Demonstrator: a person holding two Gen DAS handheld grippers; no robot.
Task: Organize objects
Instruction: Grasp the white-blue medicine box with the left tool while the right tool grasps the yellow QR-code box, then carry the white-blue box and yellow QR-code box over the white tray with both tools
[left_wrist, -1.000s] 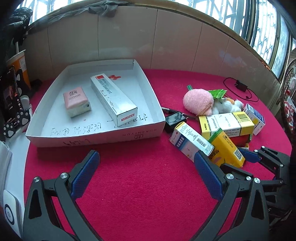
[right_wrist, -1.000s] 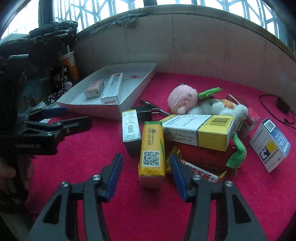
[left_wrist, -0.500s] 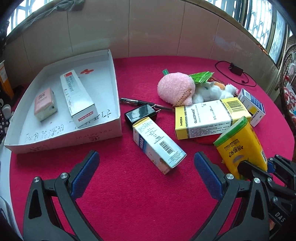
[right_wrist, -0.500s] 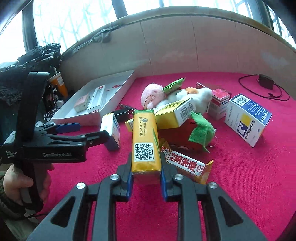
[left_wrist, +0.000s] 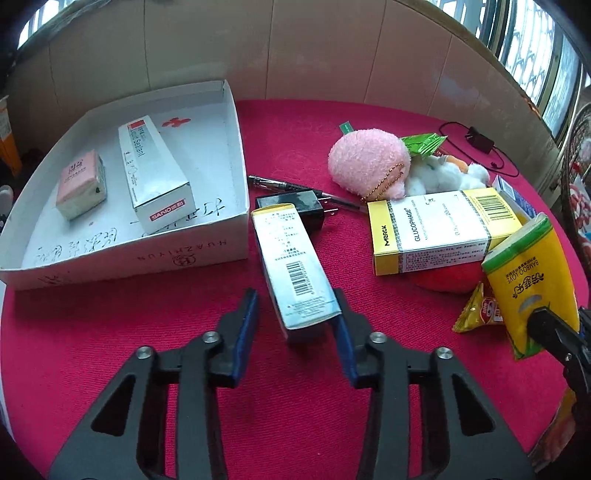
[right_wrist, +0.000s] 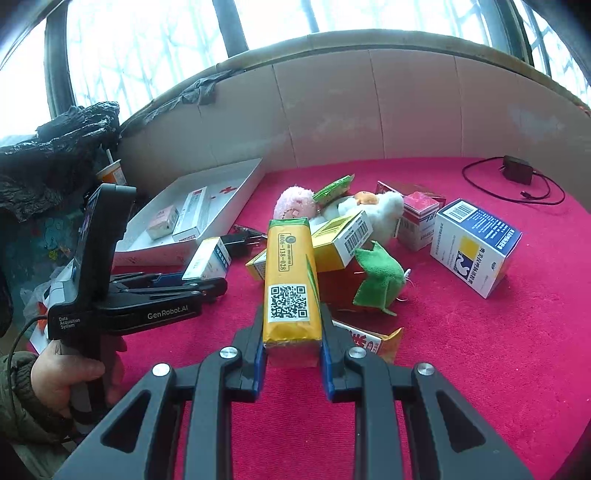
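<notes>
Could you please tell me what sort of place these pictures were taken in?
Probably a home sunroom or bay-window nook: curved windows wrap around a round table with a red cloth, strewn with household items such as medicine boxes and a pink plush toy.

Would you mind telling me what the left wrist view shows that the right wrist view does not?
Only the left wrist view: the handwriting on the white tray's floor, and the left tongs from behind. Their jaws have just been closing around the barcode box, one pad not yet touching. Only the right wrist view: the hand gripping the left tongs' handle, the red-and-white box and the green cloth leaf. Both: the tray, the pink plush, and the yellow packet clamped in the right tongs.
</notes>
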